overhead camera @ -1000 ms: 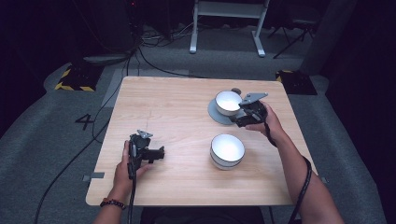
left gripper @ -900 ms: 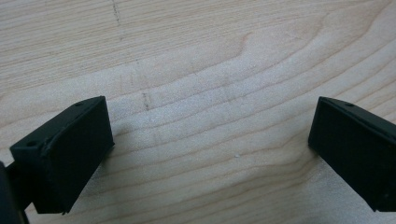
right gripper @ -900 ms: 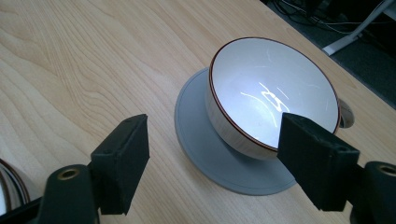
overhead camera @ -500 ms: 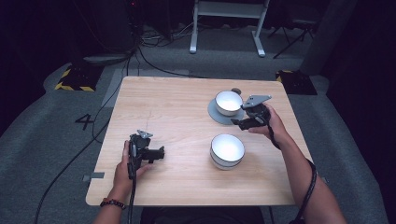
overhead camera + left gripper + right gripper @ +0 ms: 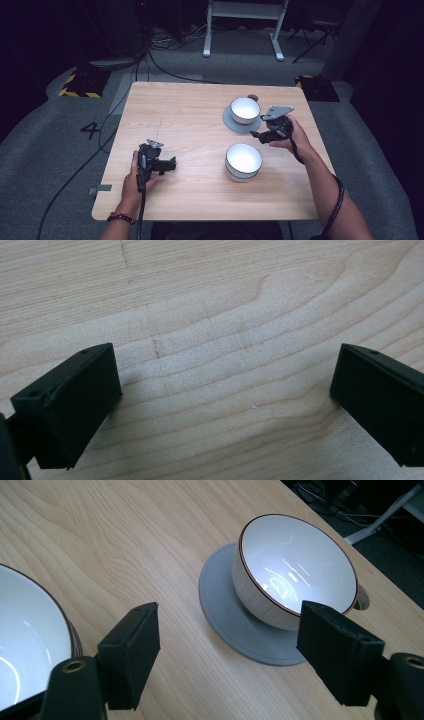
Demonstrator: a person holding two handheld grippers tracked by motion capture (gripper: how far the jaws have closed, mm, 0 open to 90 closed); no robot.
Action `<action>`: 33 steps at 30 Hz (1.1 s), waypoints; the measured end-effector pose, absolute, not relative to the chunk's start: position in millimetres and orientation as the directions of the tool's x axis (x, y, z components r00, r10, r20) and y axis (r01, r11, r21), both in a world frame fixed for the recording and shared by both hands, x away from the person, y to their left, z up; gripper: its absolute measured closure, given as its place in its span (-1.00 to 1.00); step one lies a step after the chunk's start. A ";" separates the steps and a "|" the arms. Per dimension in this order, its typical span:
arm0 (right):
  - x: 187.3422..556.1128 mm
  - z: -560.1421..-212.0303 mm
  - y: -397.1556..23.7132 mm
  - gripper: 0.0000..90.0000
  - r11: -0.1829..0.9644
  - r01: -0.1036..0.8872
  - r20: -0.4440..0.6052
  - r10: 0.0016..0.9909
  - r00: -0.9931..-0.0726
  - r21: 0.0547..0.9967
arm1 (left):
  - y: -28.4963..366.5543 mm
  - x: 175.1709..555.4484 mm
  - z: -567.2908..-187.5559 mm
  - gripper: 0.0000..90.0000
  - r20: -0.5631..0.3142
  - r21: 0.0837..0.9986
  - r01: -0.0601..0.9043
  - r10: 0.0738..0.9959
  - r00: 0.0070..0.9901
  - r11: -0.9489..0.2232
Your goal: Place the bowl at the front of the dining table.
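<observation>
Over the wooden table [image 5: 200, 125], both grippers' fingers gape empty, right gripper [image 5: 257, 134] beside the saucered bowl [image 5: 244, 110].

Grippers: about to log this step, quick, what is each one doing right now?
Left gripper: open, holding nothing, over bare table.
Right gripper: open, holding nothing, beside the bowl on the grey plate.

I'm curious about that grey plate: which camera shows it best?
The right gripper view: the grey plate is close, with a white bowl on it. The high view shows it small; the left gripper view shows bare table.
</observation>
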State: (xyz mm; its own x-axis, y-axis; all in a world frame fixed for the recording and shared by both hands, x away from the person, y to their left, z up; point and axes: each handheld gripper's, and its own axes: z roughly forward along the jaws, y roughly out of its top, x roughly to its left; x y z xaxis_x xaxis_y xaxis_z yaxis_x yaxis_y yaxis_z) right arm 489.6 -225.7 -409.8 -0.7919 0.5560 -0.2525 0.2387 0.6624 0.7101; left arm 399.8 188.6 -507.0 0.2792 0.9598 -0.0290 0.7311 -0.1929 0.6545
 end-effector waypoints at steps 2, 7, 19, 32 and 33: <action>487.4 -410.1 -226.6 -0.44 0.658 0.239 -0.246 0.556 -0.794 0.714 | 188.6 399.8 -507.0 -1.00 -0.029 0.655 0.731 0.960 0.279 -0.193; 481.7 -411.4 -230.4 -0.44 0.652 0.246 -0.247 0.568 -0.785 0.717 | 188.6 399.8 -507.0 -1.00 -0.029 0.654 0.731 0.960 0.279 -0.193; 466.5 -415.0 -243.5 -0.45 0.642 0.245 -0.222 0.557 -0.800 0.727 | 188.6 399.8 -507.0 -1.00 -0.029 0.655 0.731 0.960 0.279 -0.193; 450.8 -420.5 -257.7 -0.45 0.654 0.251 -0.235 0.561 -0.794 0.713 | 188.3 399.5 -507.2 -1.00 -0.033 0.656 0.731 0.960 0.277 -0.188; 450.1 -420.5 -259.2 -0.45 0.652 0.244 -0.235 0.557 -0.797 0.718 | 188.3 399.5 -507.2 -1.00 -0.035 0.656 0.731 0.960 0.277 -0.187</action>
